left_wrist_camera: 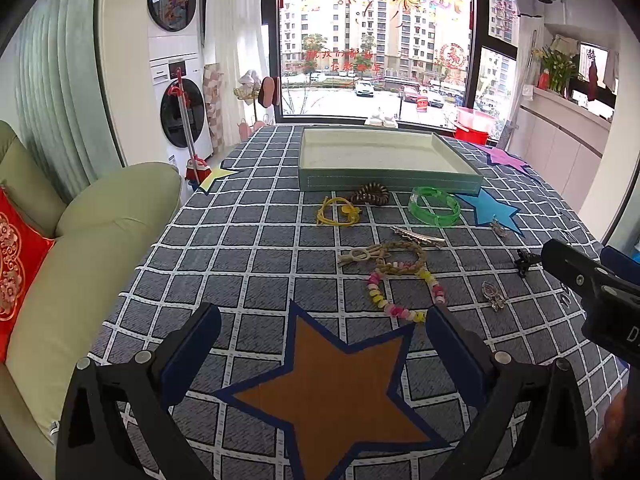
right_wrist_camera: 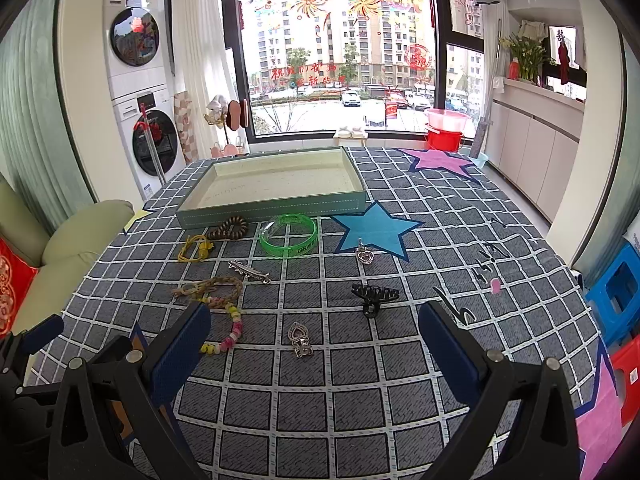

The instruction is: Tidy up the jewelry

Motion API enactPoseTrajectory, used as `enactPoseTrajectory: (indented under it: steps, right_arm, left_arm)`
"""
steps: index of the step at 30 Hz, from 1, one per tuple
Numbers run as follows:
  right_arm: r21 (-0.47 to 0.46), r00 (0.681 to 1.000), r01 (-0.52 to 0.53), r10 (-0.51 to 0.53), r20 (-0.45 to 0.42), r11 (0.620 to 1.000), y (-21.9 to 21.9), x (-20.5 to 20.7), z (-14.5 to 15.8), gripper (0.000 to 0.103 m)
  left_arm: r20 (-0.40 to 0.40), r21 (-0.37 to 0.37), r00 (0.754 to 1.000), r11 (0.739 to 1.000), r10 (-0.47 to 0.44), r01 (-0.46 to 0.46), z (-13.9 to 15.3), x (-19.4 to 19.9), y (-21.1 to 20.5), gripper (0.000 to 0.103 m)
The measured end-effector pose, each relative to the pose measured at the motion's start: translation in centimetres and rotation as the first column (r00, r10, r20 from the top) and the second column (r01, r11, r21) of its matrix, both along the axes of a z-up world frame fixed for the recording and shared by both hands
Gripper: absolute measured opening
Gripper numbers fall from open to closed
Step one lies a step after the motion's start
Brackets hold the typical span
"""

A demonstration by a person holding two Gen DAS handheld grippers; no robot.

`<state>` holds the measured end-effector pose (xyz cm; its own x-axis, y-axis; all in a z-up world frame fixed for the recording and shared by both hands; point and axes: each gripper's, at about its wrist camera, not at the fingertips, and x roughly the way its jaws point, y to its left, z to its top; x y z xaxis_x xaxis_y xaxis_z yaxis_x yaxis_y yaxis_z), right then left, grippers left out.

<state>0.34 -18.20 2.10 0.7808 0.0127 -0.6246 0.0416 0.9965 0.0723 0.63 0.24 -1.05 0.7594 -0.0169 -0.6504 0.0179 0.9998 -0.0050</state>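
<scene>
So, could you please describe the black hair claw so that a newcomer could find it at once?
Start at the shallow tray at the table's far side and find the blue star at its near right corner. Nearer the camera than that star lies the black hair claw. It is the only black piece, toothed, unlike the silver heart pendants nearby.

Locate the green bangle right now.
The green bangle lies on the tablecloth just in front of the tray, between the brown spiral hair tie and the blue star.
</scene>
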Motion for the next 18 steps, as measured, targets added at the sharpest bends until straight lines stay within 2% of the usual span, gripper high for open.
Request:
enactPoseTrajectory:
  steps: [11,18]
  right_arm:
    - [0.004,1.000,-0.001,0.001,-0.002,1.000,0.01,0.11,-0.05,0.103]
    - [0.013,1.000,-0.001,0.002,-0.021,1.000,-0.21,0.28,-0.46,0.103]
  left_arm:
    - [-0.006,0.000,1.000,1.000,-0.001,0.001,-0.08,-0.02,-0.19,0.103]
    - [-0.037,-0.006,0.999,1.000,-0.006,0.005,-0.47,0.69,-0.11,0.103]
